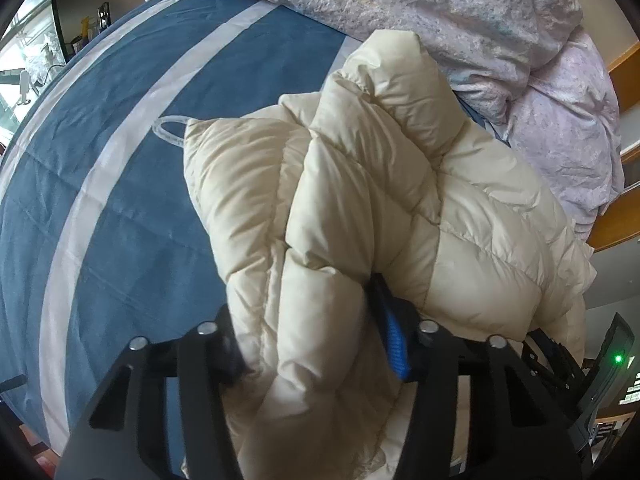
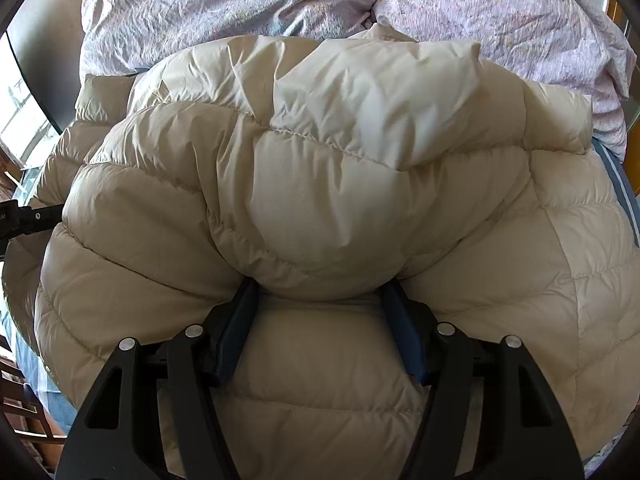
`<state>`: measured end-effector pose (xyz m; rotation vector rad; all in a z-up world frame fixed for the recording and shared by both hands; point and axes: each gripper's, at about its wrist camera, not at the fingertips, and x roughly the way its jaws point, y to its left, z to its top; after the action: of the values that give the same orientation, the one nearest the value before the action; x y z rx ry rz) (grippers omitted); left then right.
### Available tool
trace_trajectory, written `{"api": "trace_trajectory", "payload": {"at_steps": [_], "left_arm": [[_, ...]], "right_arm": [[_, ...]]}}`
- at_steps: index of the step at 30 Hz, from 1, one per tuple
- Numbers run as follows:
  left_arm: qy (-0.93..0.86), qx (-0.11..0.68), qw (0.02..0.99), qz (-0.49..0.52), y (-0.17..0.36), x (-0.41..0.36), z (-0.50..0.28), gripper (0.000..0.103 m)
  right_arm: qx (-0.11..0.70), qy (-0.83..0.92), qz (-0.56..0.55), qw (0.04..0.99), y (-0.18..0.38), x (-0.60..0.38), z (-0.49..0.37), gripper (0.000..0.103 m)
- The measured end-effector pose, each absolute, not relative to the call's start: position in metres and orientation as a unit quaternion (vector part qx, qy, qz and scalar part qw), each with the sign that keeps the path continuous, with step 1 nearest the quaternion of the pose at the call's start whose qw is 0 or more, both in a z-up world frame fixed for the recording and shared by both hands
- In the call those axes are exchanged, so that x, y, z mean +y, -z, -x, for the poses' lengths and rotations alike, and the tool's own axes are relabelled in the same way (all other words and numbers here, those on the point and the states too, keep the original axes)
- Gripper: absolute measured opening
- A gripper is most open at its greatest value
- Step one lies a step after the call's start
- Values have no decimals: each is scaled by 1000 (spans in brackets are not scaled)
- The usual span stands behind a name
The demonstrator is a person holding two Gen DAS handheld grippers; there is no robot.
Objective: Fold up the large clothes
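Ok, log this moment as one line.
left gripper: shut on puffer jacket | right gripper: shut on puffer jacket | surface: blue bedsheet

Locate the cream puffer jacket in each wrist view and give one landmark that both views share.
Left wrist view: the cream puffer jacket fills the centre and right, a thick fold running down between the left gripper's fingers.
Right wrist view: the cream puffer jacket fills nearly the whole picture, a bulge sitting between the right gripper's fingers.
Shared landmark: the crumpled pink floral quilt, along the top behind the jacket.

Jacket (image 1: pixel 360 184) lies on bedsheet (image 1: pixel 120 184), before duvet (image 1: pixel 460 12).
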<state>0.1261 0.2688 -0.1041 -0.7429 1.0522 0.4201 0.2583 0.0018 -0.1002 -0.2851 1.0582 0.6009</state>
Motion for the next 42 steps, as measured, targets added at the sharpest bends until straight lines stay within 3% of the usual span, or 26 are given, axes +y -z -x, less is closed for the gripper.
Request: {"api": "trace_trajectory", "payload": {"at_steps": [4, 7, 22, 42], "left_arm": [[-194, 477, 789, 334, 96, 262, -127, 23], [-197, 465, 799, 326, 83, 256, -126, 15], [-149, 375, 851, 335, -9, 205, -131, 13], [-155, 347, 874, 304, -67, 108, -168, 13]], "right_arm": [[496, -281, 133, 811, 100, 2, -259, 66], [497, -281, 132, 810, 100, 2, -258, 66], [499, -294, 121, 806, 99, -2, -259, 66], [474, -317, 83, 817, 58, -95, -251, 65]]}}
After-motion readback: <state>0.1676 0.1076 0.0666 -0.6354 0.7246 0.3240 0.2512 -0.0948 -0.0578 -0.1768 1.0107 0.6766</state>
